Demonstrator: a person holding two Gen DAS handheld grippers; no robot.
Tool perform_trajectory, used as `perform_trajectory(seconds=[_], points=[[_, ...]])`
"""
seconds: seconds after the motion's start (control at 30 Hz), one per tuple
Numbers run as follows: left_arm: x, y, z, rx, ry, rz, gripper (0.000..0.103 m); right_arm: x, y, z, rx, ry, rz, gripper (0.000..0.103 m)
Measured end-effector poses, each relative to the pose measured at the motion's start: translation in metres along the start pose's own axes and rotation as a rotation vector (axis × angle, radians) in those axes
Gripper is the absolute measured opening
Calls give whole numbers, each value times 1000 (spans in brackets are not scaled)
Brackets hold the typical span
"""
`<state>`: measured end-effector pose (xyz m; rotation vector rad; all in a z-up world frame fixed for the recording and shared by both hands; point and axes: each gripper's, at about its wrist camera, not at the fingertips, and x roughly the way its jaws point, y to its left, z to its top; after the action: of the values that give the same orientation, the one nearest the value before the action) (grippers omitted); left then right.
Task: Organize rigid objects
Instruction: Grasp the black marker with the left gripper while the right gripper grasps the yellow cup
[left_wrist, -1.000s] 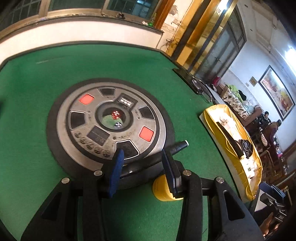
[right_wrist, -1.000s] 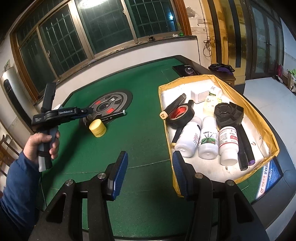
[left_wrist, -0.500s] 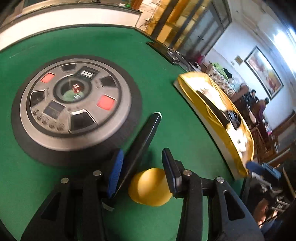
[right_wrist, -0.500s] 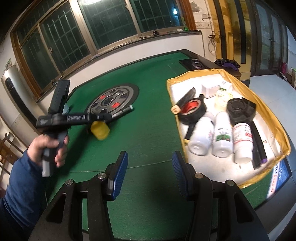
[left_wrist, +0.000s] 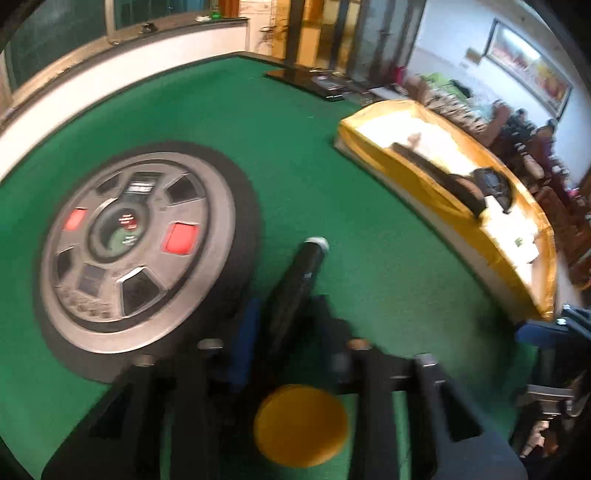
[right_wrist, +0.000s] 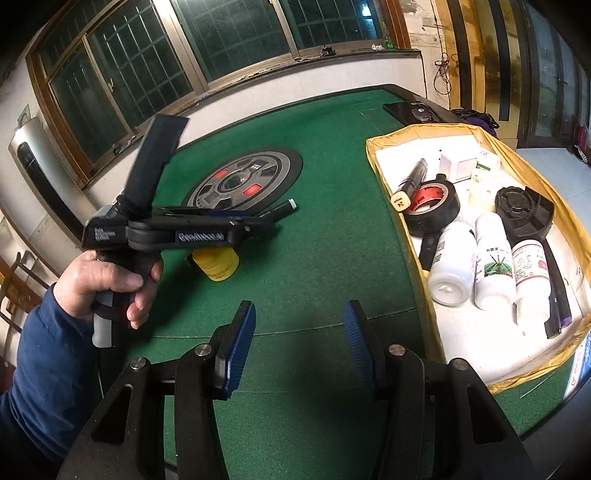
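Note:
A black marker (left_wrist: 310, 266) with a pale tip lies lengthwise between the jaws of my left gripper (left_wrist: 284, 310). The jaws are closing and the blue pads sit against its sides. In the right wrist view the marker (right_wrist: 282, 208) sticks out past the left gripper (right_wrist: 258, 221), which a hand holds above the green felt. A yellow jar (left_wrist: 301, 424) stands just under and behind that gripper, and shows upright on the felt (right_wrist: 216, 262). My right gripper (right_wrist: 299, 317) hangs open over bare felt, with nothing between its pads.
A yellow-rimmed tray (right_wrist: 373, 147) at the right holds white bottles (right_wrist: 454, 269), a black tape roll (right_wrist: 432, 206), markers, a black round cap and small white boxes. A round grey control panel (left_wrist: 129, 258) is set into the table's middle. A black device lies at the far table edge.
The left gripper rolled and swung along the marker, and its jaws narrowed onto it. The yellow jar slid from beside the fingers to beneath them. The right gripper drifted closer to the tray.

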<state>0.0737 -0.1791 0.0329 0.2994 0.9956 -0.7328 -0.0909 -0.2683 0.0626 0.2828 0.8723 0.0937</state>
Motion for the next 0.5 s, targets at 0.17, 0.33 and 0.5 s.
perform_trajectory(seconds=[0.17,0.33,0.5], points=[[-19,46,-26,-184,-19,-42,14,6,8,1,-15,5,-5,45],[-49,63,-78,-316,-80,-27,14,18,34,13,-111,11,16,45],[-53,64,-89,-347,-123,-22,14,52,69,27,-216,28,39,45]])
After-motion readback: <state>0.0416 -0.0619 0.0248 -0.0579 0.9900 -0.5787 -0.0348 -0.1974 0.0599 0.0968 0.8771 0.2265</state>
